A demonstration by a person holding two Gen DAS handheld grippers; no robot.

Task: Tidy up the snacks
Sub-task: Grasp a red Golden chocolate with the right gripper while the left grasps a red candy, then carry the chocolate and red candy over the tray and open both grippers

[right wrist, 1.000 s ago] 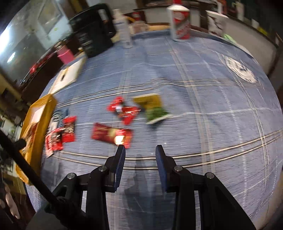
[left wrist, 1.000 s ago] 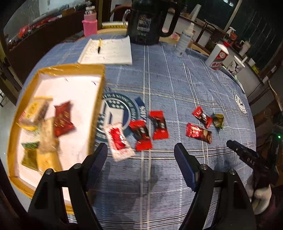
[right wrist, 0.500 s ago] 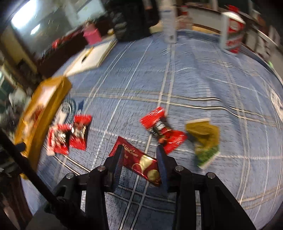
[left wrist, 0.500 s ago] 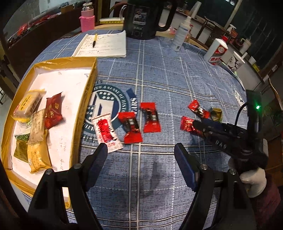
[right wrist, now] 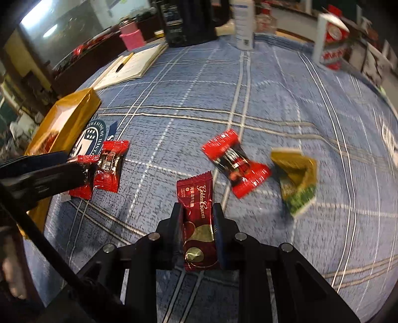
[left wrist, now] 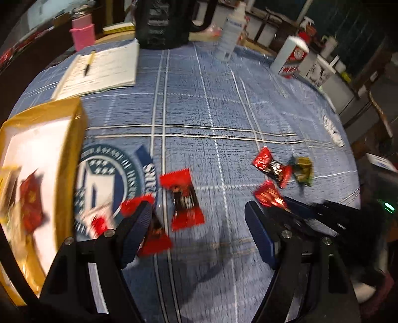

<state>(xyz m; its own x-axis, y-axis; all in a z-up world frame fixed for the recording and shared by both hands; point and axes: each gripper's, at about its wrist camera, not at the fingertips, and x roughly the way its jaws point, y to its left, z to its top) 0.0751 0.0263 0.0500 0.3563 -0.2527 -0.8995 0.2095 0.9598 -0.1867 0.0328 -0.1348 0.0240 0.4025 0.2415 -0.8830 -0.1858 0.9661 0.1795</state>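
Observation:
My right gripper [right wrist: 197, 218] is shut on a dark red Golden Crown snack packet [right wrist: 196, 218], held just above the blue tablecloth; the packet also shows in the left wrist view [left wrist: 268, 195]. A red-and-black snack [right wrist: 235, 162] and a gold-green snack [right wrist: 297, 180] lie just beyond it. My left gripper [left wrist: 199, 223] is open and empty over two red snacks [left wrist: 184, 198] near the cloth's emblem. A red-and-white packet [left wrist: 98, 221] lies by its left finger. The gold tray [left wrist: 72, 154] at the left holds several snacks.
At the far side of the table are a notebook with a pen [left wrist: 99, 69], a black kettle [left wrist: 161, 22], a pink bottle [left wrist: 82, 34], a white spray bottle [left wrist: 230, 34] and a white-and-red carton [left wrist: 291, 58]. The table edge curves away at the right.
My right gripper has closed on the dark red packet and holds it. My left gripper has moved forward and lower over the two red snacks, staying open.

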